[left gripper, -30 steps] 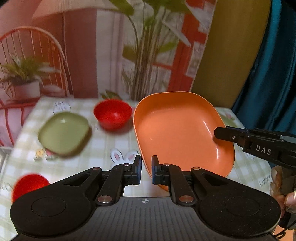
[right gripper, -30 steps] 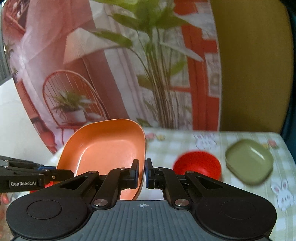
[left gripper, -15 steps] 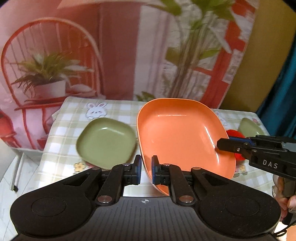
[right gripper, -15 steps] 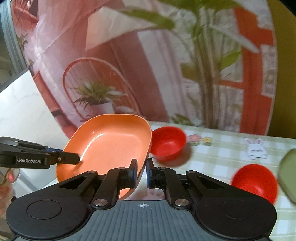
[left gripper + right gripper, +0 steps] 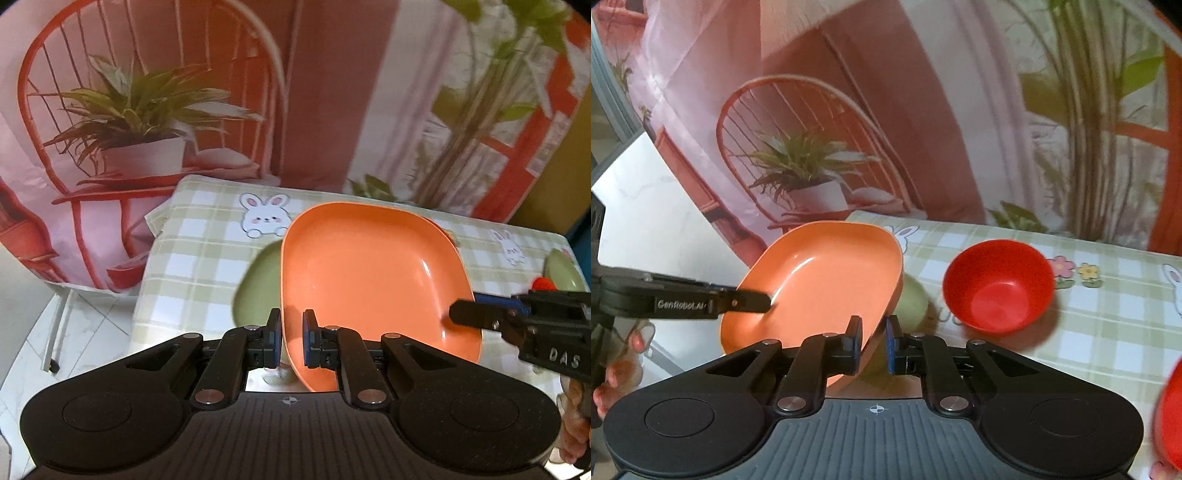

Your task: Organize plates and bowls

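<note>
The orange plate (image 5: 365, 273) is being held tilted above the checked surface (image 5: 207, 251), over a green plate (image 5: 256, 284) lying beneath it. Its near rim is being clamped by the left gripper (image 5: 291, 339). The opposite rim is sitting between the pads of the right gripper (image 5: 872, 341), whose jaws have just been opening slightly, a small gap showing beside one pad. A red bowl (image 5: 997, 284) is standing on the surface just beside the plates.
</note>
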